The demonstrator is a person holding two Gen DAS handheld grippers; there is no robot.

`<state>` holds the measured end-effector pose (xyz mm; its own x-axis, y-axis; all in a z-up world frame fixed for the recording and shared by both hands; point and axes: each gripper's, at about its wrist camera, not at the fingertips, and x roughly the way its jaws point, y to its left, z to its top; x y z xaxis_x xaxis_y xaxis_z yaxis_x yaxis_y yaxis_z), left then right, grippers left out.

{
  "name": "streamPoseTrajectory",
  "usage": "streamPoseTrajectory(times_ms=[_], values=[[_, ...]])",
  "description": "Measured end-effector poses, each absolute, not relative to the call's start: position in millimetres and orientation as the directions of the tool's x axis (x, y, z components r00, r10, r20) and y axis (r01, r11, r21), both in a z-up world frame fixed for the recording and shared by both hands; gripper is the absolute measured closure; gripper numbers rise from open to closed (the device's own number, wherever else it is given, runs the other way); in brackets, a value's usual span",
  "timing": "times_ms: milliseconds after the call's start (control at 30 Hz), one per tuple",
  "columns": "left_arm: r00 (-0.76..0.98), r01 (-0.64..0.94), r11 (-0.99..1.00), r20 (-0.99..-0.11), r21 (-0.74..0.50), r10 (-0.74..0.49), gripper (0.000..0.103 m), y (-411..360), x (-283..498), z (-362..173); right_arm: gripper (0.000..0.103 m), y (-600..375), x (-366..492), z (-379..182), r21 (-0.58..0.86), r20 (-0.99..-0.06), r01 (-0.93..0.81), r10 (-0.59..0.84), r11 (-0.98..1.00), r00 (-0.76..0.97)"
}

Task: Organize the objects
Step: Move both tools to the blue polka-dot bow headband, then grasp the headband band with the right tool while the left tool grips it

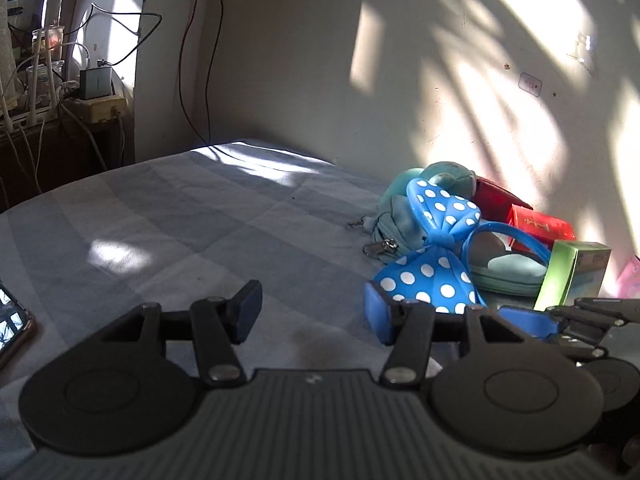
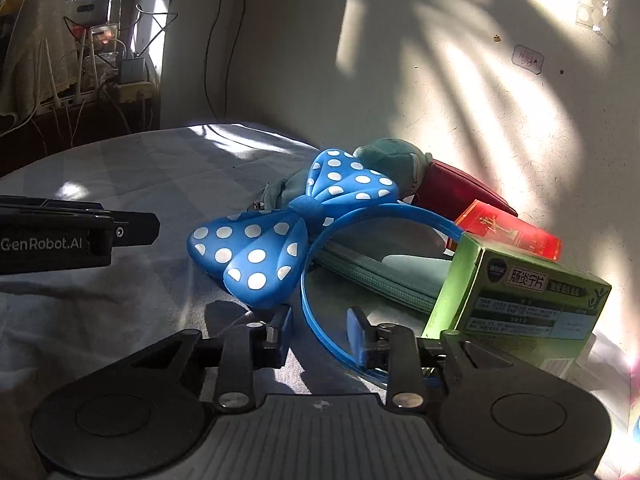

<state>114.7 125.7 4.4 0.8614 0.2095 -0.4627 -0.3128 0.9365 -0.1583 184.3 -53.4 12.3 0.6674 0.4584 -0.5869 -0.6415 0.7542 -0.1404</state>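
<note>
**My right fingers straddle the headband at the wall edge of the bed**

My right gripper (image 2: 319, 334) is low over the bed (image 2: 120, 168), fingers narrow but not closed, the blue headband (image 2: 316, 320) passing between them. I judge a thin band needs this placement. The pile of green box (image 2: 520, 296), red box (image 2: 508, 232) and teal pouch (image 2: 372, 276) lies along the wall. My left gripper (image 1: 312, 316) hovers wide and empty beside it.

the left part of the bed (image 1: 168, 216) was free; the headband (image 2: 256, 248) and green box (image 2: 516, 300) crowded the wall side
</note>
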Motion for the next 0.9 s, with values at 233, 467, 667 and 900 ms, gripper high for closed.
streamPoseTrajectory(times_ms=[233, 467, 667, 900], values=[[0.808, -0.541, 0.809, -0.408, -0.23, 0.425, 0.035, 156.9, 97.1, 16.7, 0.103, -18.7, 155.3, 11.5, -0.089, -0.633, -0.694, 0.497, 0.715, 0.593], [0.78, -0.618, 0.716, -0.363, -0.325, 0.509, 0.033, 181.5, 71.3, 25.3, 0.082, -11.2, 155.0, 20.4, 0.279, -0.648, -0.625, 0.623, 0.729, 0.438], [0.851, -0.489, 0.812, -0.377, -0.318, 0.365, 0.033, 167.1, 78.2, 25.1, 0.073, -56.5, 135.8, 52.1, 0.083, -0.525, -0.63, 0.572, 0.772, 0.631], [0.886, -0.259, 0.937, -0.444, -0.235, 0.134, 0.034, 130.5, 97.2, 14.7, 0.072, -56.1, 181.5, 38.6, -0.081, -0.556, -0.556, 0.426, 0.827, 0.714]])
